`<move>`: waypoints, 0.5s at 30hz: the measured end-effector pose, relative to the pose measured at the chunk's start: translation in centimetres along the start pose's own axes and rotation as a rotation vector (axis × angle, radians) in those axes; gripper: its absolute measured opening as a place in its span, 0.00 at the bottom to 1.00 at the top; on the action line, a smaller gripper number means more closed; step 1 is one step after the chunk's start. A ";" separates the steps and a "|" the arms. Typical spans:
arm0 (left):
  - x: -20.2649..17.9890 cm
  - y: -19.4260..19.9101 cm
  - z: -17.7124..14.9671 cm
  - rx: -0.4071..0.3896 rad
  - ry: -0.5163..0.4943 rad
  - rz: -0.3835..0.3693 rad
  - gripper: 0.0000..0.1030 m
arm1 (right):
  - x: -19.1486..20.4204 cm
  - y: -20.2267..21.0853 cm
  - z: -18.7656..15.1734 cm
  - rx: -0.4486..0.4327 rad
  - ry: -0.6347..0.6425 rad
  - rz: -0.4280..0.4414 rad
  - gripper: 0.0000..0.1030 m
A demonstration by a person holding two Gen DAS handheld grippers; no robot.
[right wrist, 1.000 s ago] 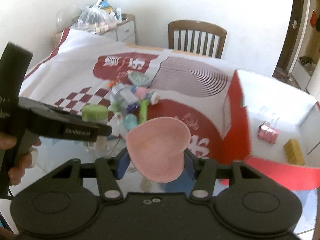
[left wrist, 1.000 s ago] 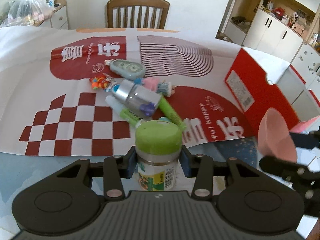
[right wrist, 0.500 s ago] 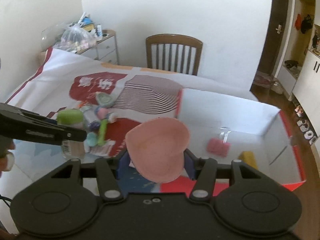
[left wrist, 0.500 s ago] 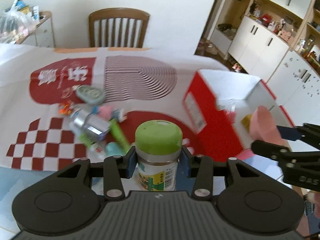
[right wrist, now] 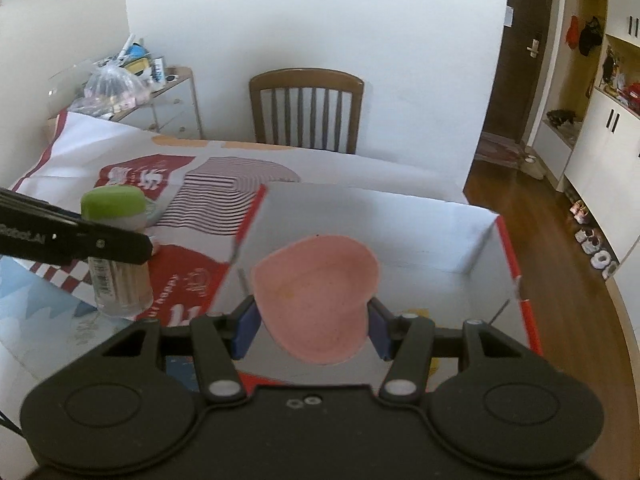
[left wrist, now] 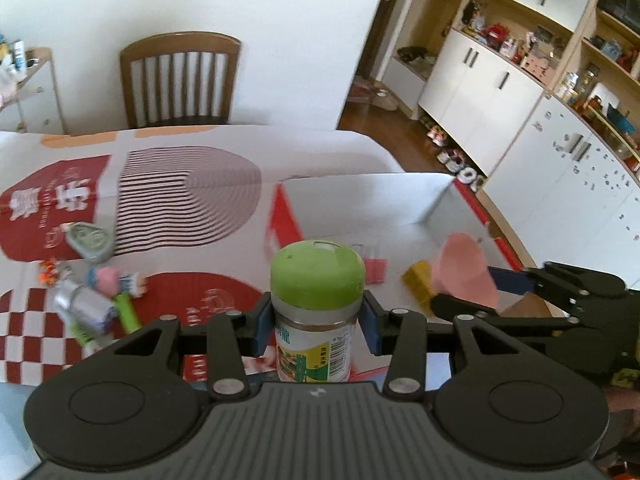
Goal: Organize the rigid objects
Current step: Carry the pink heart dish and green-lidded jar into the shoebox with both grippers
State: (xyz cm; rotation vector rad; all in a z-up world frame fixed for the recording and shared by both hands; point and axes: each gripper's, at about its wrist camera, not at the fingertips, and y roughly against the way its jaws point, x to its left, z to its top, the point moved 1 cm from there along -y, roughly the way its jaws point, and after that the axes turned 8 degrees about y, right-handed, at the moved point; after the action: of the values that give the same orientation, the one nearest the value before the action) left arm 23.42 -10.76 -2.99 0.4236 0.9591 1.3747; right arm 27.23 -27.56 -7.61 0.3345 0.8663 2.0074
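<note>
A clear glossy jar [left wrist: 314, 344] with a printed paper label wears a smooth matt green plastic lid [left wrist: 317, 271], and at its 3 o'clock is a matt pink heart-shaped dish [right wrist: 316, 298], seemingly plastic. Each hand-held gripper is matt black ribbed plastic with metal screws. The box [right wrist: 460, 240] at 12 o'clock looks like smooth cardboard; the chair [left wrist: 178, 78] is varnished wood.

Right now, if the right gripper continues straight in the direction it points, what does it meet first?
Probably the white inside of the red box: the right gripper, holding the pink dish, points into it. Depth is uncertain.
</note>
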 end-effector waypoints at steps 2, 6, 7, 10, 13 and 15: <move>-1.4 -0.7 0.2 0.007 -0.018 -0.005 0.42 | -1.2 -0.4 -0.2 0.003 -0.007 -0.002 0.54; -3.7 -2.4 1.0 0.016 -0.024 -0.017 0.42 | -3.4 -1.3 -0.6 0.021 -0.025 0.000 0.54; -4.0 -2.8 1.2 0.021 -0.020 -0.015 0.42 | -3.9 -1.5 -0.7 0.025 -0.032 0.002 0.54; -5.1 -4.6 1.6 0.045 -0.027 0.000 0.42 | -5.5 -2.3 -0.9 0.040 -0.037 0.005 0.54; -6.3 -6.5 1.8 0.093 -0.051 0.009 0.42 | -6.9 -3.3 -0.8 0.061 -0.034 0.004 0.54; -6.9 -7.9 1.7 0.110 -0.071 0.033 0.42 | -7.8 -4.2 -0.8 0.078 -0.033 0.002 0.54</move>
State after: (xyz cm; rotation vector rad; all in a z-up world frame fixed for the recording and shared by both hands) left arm 30.27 -18.36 -5.74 0.5702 0.9761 1.3317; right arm 33.80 -32.84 -10.31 0.4113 0.9259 1.9676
